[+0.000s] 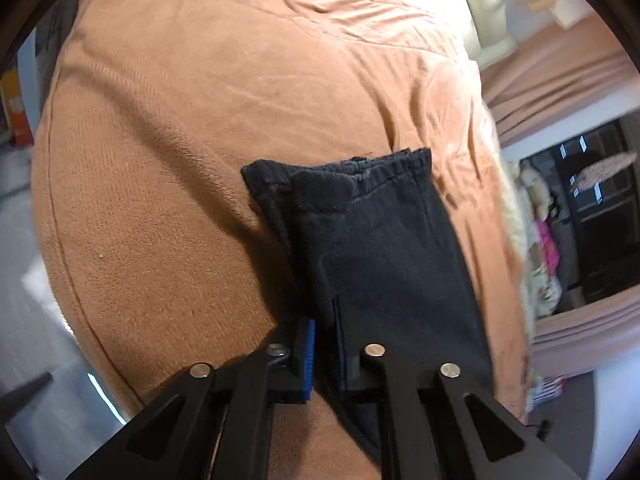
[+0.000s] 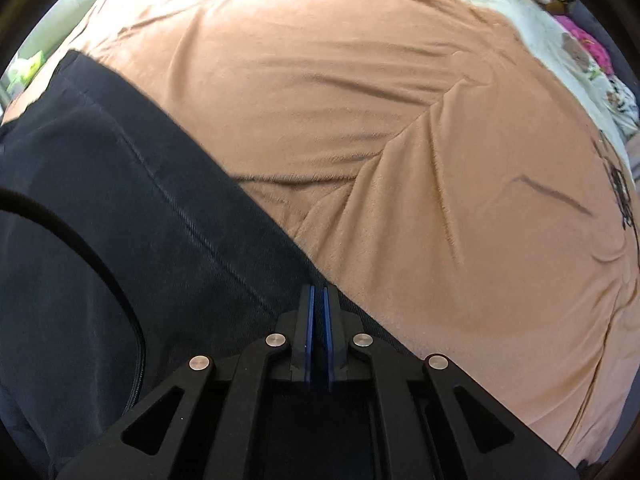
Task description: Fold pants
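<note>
Across the bed's [image 1: 200,120] orange blanket, near its right edge, lie the black pants [image 1: 380,240], waistband far. Soft, light, limp cloth; likely sags unless taken at edges. Left gripper [image 1: 324,344] clenched on near hem; right gripper [image 2: 318,320] clamped on side edge. Stuffed toys [image 1: 532,200] beyond, well apart.

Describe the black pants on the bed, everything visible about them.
The black pants are dark, soft-looking woven cloth, already folded into a narrow stack lying flat on the orange blanket. The gathered elastic waistband faces away from the left gripper, with one corner flap poking out beside it. A stitched seam runs along one edge. The left gripper pinches the near end; the right gripper is shut on the edge by the blanket.
</note>
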Tool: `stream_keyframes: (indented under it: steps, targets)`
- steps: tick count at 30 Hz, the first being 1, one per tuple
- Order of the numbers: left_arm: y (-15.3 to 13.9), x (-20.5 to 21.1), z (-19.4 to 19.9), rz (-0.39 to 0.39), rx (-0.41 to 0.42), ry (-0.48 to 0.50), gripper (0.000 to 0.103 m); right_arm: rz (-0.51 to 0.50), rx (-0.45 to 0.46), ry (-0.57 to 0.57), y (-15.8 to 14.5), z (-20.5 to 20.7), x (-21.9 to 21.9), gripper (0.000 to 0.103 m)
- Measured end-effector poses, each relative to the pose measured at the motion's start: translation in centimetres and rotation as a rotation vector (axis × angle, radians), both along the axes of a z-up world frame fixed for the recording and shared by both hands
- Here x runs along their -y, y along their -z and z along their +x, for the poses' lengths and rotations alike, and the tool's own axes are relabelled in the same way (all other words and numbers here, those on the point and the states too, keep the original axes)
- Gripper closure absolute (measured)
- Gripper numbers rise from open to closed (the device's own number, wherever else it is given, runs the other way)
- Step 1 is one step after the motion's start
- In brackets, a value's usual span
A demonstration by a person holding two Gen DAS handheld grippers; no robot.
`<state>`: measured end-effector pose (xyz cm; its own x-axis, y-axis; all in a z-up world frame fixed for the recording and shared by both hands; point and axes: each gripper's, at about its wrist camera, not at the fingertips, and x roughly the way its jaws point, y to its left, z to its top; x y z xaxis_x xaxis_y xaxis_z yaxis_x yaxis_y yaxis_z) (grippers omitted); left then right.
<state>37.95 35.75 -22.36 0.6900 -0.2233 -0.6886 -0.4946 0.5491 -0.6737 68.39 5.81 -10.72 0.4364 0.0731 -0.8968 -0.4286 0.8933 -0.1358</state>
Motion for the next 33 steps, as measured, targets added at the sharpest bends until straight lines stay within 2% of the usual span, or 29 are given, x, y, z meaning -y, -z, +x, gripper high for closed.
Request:
stream_keyframes:
  steps: [2, 10, 14, 16, 18, 19, 22, 23, 25, 27, 29, 33]
  targets:
    - [-0.5, -0.3, -0.2, -0.005, 0.027, -0.001, 0.098, 0.030, 0.015, 0.038, -0.5, -0.6, 0.4, 0.101]
    - [-2.6, -0.8, -0.6, 0.012, 0.093, 0.000, 0.098, 0.130, 0.195, 0.106, -4.0, -7.0, 1.1, 0.100]
    - [-1.8, -0.9, 0.0, -0.004, 0.049, 0.020, 0.097, 0.186, 0.190, 0.132, -4.3, -9.7, 1.2, 0.099]
    - [-1.1, -1.1, 0.1, -0.030, 0.031, 0.030, 0.088, 0.213, 0.196, 0.157, -4.8, -10.8, 1.5, 0.099]
    - [-0.5, -1.1, 0.1, -0.060, 0.035, 0.042, 0.057, 0.252, 0.223, 0.190, -5.7, -12.1, 2.4, 0.098]
    - [-0.3, -1.1, 0.0, -0.065, 0.041, 0.041, 0.053, 0.267, 0.250, 0.211, -6.2, -13.1, 2.9, 0.097]
    - [-0.3, -1.0, 0.3, -0.056, 0.051, 0.054, 0.052, 0.252, 0.318, 0.270, -7.1, -14.8, 3.8, 0.097]
    - [-0.2, -1.0, 0.5, -0.053, 0.050, 0.059, 0.052, 0.265, 0.319, 0.281, -7.3, -15.0, 4.1, 0.094]
    - [-0.1, -0.9, 1.1, -0.047, 0.049, 0.071, 0.052, 0.290, 0.305, 0.282, -7.5, -15.4, 4.4, 0.078]
    - [0.0, -1.0, 1.5, -0.048, 0.048, 0.075, 0.052, 0.283, 0.333, 0.287, -7.7, -16.2, 4.5, 0.052]
    - [0.1, -1.0, 1.9, -0.047, 0.052, 0.079, 0.052, 0.277, 0.344, 0.291, -7.4, -17.0, 4.3, 0.048]
    - [0.4, -1.2, 2.3, -0.064, 0.058, 0.072, 0.052, 0.346, 0.259, 0.323, -5.9, -18.3, 4.4, 0.048]
